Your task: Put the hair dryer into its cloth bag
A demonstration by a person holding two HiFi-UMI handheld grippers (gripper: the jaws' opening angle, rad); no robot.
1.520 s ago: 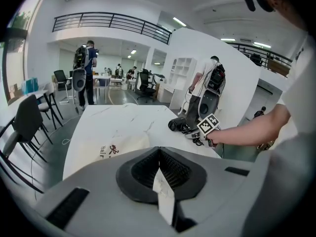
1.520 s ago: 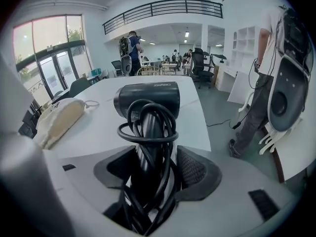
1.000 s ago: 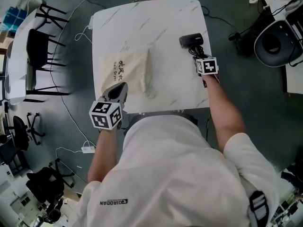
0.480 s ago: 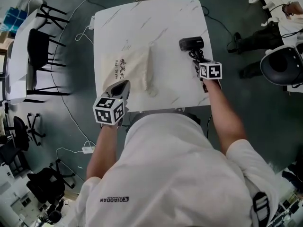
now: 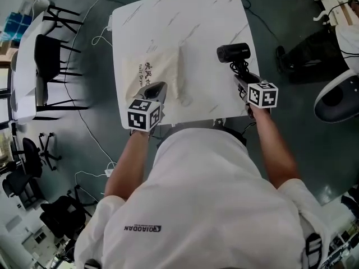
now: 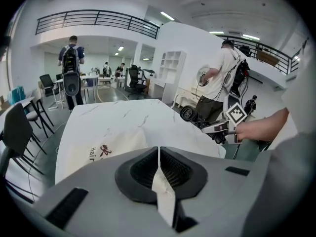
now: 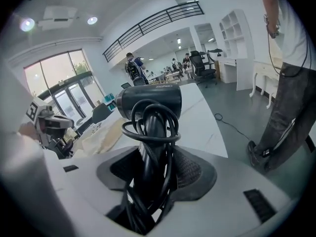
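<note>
Hair dryer (image 5: 232,51), with its wound cord (image 7: 151,127), clamped in my right tongs (image 5: 242,82) over the table's (image 5: 202,15) right side, apart from the cloth bag (image 5: 147,72). Left tongs (image 5: 156,88) pinched shut on the bag's edge. Risk: a cord loop slips loose and snags the bag mouth.

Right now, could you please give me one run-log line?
left gripper: shut on cloth bag | right gripper: shut on hair dryer
</note>
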